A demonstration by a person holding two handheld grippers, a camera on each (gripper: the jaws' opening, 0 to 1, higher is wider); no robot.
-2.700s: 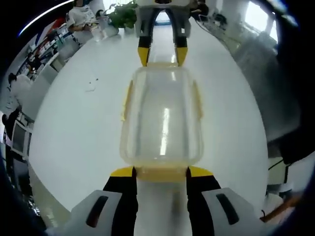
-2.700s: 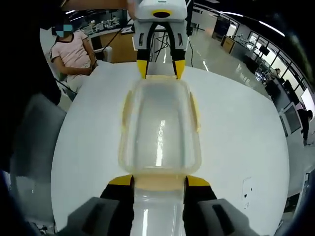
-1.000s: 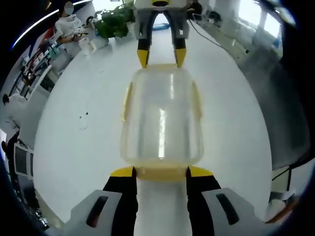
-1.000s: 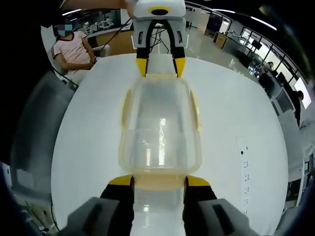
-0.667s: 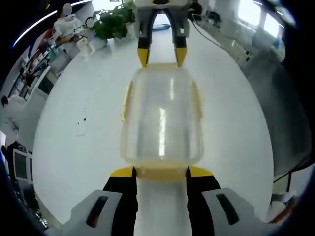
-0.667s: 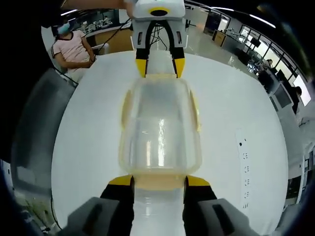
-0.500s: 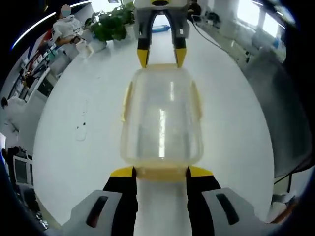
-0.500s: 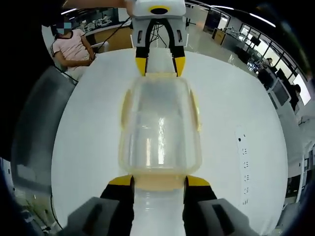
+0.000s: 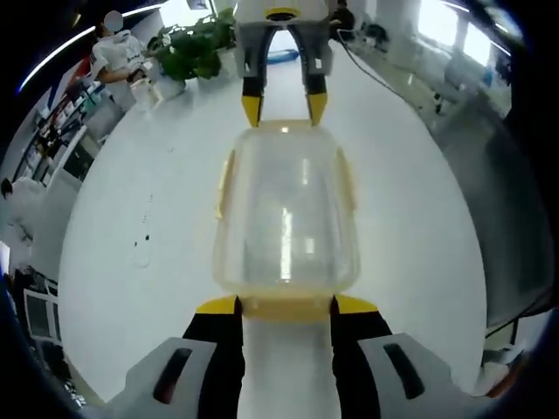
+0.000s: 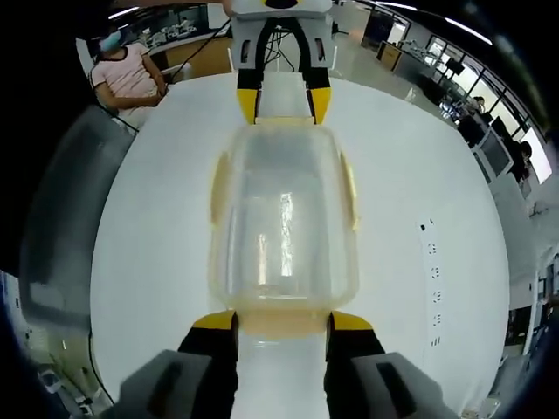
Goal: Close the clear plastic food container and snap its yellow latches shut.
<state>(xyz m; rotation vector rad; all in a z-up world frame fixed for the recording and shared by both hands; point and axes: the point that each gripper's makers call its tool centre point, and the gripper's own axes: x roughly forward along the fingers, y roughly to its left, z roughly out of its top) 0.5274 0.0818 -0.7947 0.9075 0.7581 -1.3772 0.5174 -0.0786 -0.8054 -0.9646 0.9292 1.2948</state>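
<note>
**Fingers at both short ends: press the end latches home**

Your left gripper (image 9: 284,304) has its fingers spread wide, tips at the near yellow end latch (image 9: 284,307) of the clear container (image 9: 286,214); whether they press it I cannot tell. Your right gripper (image 10: 281,321) mirrors this at the opposite end. The container sits mid-desk (image 9: 131,201), lid on. Push both ends inward evenly, keeping the box from sliding. Side latches (image 9: 225,179) look unclamped. A plant (image 9: 194,51) stands at the far edge, well apart.

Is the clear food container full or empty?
Empty: the white table shows straight through the clear food container, nothing inside.
</note>
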